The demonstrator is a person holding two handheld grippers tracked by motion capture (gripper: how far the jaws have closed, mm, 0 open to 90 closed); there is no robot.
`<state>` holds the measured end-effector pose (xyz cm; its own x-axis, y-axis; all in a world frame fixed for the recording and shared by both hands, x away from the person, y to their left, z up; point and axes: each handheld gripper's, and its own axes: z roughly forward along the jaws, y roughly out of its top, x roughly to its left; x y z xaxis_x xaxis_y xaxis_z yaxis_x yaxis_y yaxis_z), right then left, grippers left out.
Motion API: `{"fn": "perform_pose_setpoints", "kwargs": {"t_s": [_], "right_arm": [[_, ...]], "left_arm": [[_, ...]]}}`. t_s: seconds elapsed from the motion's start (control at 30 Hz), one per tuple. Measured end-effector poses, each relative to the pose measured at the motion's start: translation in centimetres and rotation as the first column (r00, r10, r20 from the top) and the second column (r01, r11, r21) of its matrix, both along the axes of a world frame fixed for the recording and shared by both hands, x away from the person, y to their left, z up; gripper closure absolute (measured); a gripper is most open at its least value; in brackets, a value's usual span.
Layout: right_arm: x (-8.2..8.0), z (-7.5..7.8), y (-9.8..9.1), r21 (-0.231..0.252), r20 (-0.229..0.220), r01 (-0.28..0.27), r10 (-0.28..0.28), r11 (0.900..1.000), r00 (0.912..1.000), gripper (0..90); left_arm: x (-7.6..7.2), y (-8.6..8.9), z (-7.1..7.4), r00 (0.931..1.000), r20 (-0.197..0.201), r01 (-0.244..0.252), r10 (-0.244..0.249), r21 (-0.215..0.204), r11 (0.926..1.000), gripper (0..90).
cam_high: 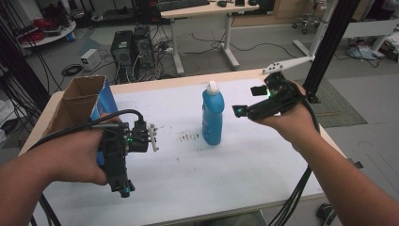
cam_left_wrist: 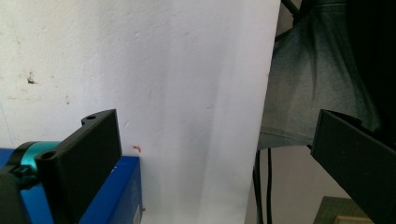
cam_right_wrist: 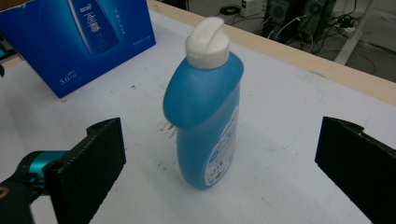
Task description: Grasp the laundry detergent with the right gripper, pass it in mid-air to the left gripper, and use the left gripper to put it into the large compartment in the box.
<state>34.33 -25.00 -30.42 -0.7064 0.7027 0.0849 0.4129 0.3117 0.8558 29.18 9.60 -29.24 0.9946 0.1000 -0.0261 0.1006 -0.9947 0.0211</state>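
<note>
Bottle point(cam_high: 213, 116) upright on white table point(cam_high: 244, 160), between two wide-open, empty tools: left tool point(cam_high: 123, 184), right tool point(cam_high: 248, 100).

One blue bottle point(cam_high: 213, 115) (white cap), one blue carton point(cam_high: 84, 106), two grippers, left gripper point(cam_high: 123, 186), right gripper point(cam_high: 247, 100), one table point(cam_high: 226, 174)

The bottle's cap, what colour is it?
White. The cap tops a blue bottle, clearest in the right gripper view.

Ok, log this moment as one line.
left hand-held gripper open, empty | right hand-held gripper open, facing bottle | bottle upright on table | box open
</note>
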Motion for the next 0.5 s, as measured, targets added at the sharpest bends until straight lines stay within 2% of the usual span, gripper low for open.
{"fn": "perform_pose_setpoints", "kwargs": {"t_s": [0.1,0.13,0.17,0.4,0.5], "right_arm": [[-0.9,-1.7,0.0,0.014,-0.004,0.011,-0.011,0.9998,0.9999,0.7],[-0.9,-1.7,0.0,0.014,-0.004,0.011,-0.011,0.9998,0.9999,0.7],[-1.3,-2.6,0.2,0.012,0.001,0.016,-0.016,0.9998,0.9999,0.7],[-2.1,-4.1,0.5,0.019,0.004,0.032,-0.033,0.9993,0.9995,0.7],[-2.5,-4.7,0.8,0.017,0.019,0.061,-0.061,0.9980,0.9979,0.7]], "left_arm": [[0.0,-0.1,0.0,0.9999,0.000,0.011,-0.011,0.007,0.9999,1.7],[0.0,-0.1,0.0,0.9999,0.000,0.011,-0.011,0.007,0.9999,1.7],[-0.1,-0.1,0.0,1.0000,0.000,0.009,-0.009,0.003,1.0000,1.7],[-0.2,0.1,0.1,1.0000,0.004,0.004,-0.004,0.002,1.0000,1.7],[-0.1,0.1,0.1,1.0000,0.003,0.005,-0.005,0.004,1.0000,1.7]]}}
